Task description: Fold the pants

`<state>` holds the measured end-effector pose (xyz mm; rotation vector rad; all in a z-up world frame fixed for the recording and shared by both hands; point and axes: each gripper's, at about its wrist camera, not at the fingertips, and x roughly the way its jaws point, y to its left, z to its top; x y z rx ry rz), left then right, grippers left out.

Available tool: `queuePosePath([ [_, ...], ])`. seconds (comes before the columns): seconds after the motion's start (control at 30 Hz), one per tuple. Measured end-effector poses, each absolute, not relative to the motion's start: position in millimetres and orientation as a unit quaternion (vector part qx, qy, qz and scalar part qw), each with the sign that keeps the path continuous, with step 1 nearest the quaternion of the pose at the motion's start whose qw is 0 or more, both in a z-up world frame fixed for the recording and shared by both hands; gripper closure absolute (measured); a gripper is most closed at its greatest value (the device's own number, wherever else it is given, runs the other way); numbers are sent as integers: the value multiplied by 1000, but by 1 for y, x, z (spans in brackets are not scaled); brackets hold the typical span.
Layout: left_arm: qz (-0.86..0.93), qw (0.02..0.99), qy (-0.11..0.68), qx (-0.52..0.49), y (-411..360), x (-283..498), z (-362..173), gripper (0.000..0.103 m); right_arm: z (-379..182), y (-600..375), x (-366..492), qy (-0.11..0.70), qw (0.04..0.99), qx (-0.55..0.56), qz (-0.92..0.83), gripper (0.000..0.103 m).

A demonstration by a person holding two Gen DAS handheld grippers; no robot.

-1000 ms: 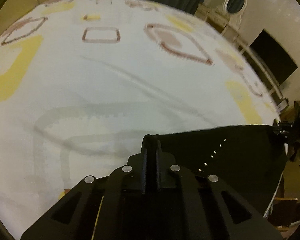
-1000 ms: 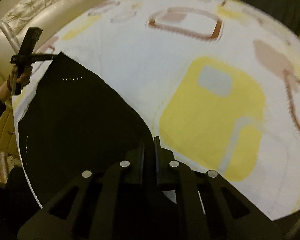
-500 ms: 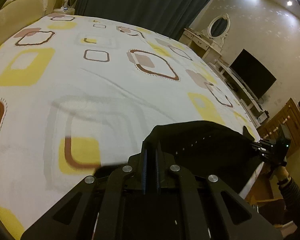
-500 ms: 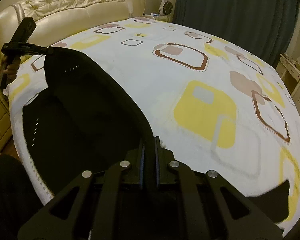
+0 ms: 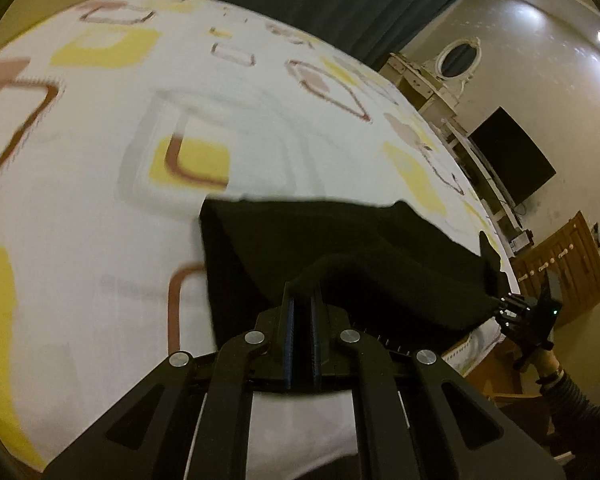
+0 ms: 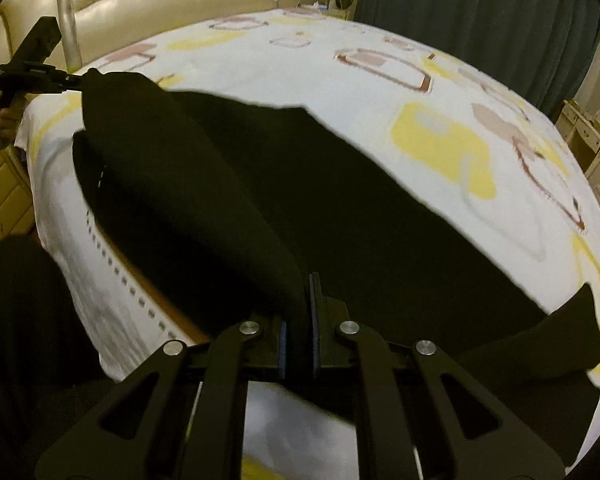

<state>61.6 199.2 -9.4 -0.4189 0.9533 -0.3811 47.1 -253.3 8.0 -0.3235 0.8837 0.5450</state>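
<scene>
Between the closed jaws of the left gripper (image 5: 302, 304) a fold of the black pants (image 5: 340, 248) is pinched; another edge is clamped by the right gripper (image 6: 300, 284). Across the near edge of the patterned bed (image 6: 340, 80) the garment's long axis is stretched, partly lifted

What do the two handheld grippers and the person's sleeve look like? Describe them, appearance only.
Both the left gripper and the right gripper are matte black, with angular linkage bars that have cut-out slots, four round silver pivot screws each, and narrow ribbed fingers edged in blue. A small green light shows on the right one. The person wears a dark ribbed sleeve and a dark wristband.
</scene>
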Motion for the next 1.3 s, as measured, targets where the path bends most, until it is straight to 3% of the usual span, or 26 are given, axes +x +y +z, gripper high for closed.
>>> queuePosePath([
  [0.37, -153, 829, 488, -228, 199, 36, -48, 95, -15, -248, 36, 436, 853, -153, 244, 93],
  [0.57, -173, 816, 471, -288, 209, 11, -42, 94, 0, -260, 30, 434, 861, -108, 243, 81],
  [0.73, -178, 805, 465, -322, 195, 5, -39, 71, 8, -288, 25, 449, 859, 15, 246, 71],
  [0.9, -160, 808, 469, -320, 178, 18, -43, 66, 4, -316, 32, 468, 822, 198, 255, 53],
  [1.1, -151, 797, 462, -359, 178, 24, -44, 56, -13, -336, 35, 475, 780, 343, 221, 51],
  [1.3, -123, 805, 464, -347, 181, 26, -48, 51, -16, -344, 27, 458, 768, 413, 177, 51],
])
